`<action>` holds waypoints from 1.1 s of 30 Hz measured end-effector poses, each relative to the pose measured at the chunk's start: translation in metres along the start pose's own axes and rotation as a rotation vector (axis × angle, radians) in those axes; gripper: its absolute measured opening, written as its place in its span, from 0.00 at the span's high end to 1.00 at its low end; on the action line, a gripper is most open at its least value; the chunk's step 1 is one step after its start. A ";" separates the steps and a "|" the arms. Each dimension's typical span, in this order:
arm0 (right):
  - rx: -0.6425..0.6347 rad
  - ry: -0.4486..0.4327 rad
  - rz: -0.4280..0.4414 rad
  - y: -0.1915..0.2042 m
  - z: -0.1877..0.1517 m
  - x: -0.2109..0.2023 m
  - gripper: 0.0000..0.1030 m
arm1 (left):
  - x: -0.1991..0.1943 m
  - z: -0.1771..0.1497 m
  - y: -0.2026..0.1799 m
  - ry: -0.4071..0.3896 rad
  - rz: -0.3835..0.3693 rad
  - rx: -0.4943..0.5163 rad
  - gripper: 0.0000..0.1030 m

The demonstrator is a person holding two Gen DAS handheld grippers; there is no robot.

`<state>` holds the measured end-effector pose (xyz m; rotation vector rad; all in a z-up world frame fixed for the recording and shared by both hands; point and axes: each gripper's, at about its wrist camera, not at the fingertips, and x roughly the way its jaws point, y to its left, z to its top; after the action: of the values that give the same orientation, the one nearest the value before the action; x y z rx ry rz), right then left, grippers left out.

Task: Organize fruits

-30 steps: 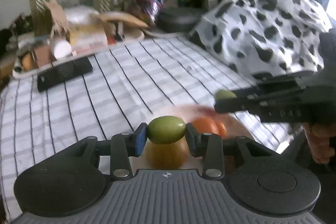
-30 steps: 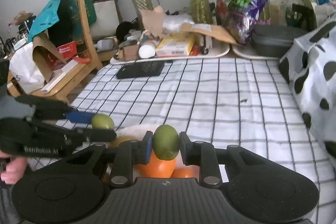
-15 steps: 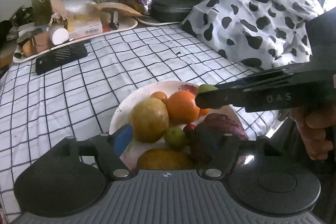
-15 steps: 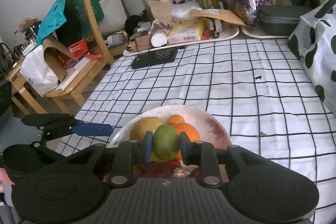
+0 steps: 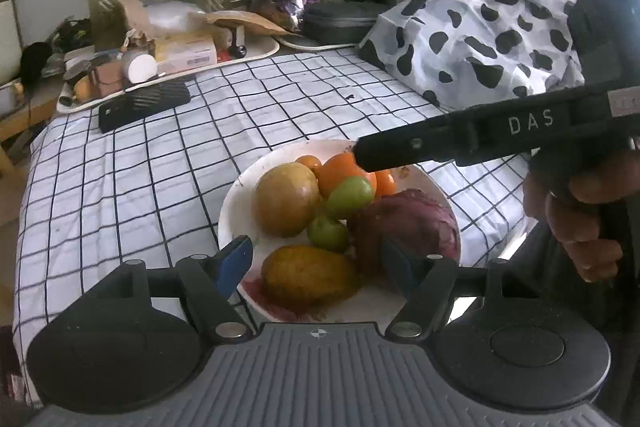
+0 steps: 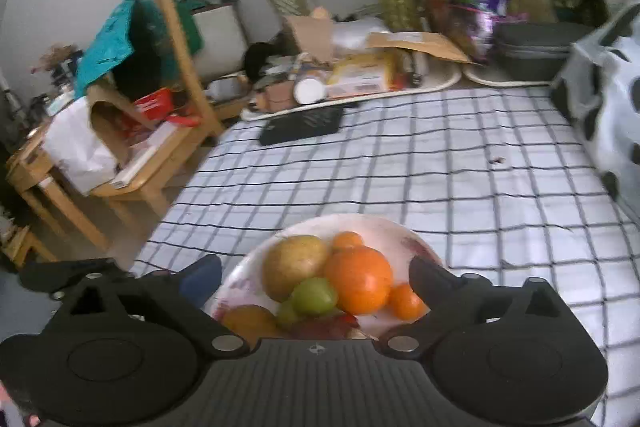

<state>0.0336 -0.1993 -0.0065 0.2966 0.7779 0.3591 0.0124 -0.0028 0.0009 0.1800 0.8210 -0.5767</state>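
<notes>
while heaped: two green fruits (image 5: 349, 191), three oranges (image 5: 340, 169)

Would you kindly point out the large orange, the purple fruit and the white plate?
large orange (image 6: 358, 279), right wrist view, middle of its skin.
purple fruit (image 5: 412, 223), left wrist view, top surface.
white plate (image 5: 236, 211), left wrist view, bare left rim.

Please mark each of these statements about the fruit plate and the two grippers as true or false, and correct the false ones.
1. The right gripper holds a green fruit. False: its jaws stand open and empty above the plate.
2. Two green fruits lie on the plate. True.
3. The left gripper is open. True.
4. The plate rests on the cow-print cloth. False: it rests on the checked tablecloth.
5. A large orange lies beside the yellowish round fruit. True.
</notes>
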 end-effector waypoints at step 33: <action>-0.082 0.158 -0.411 0.027 -0.057 -0.021 0.00 | 0.006 -0.008 0.007 0.104 0.170 -0.122 0.00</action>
<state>-0.0271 -0.1765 -0.0209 0.0271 0.9540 0.0263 0.0141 0.0034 -0.0096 0.1676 0.9292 -0.3585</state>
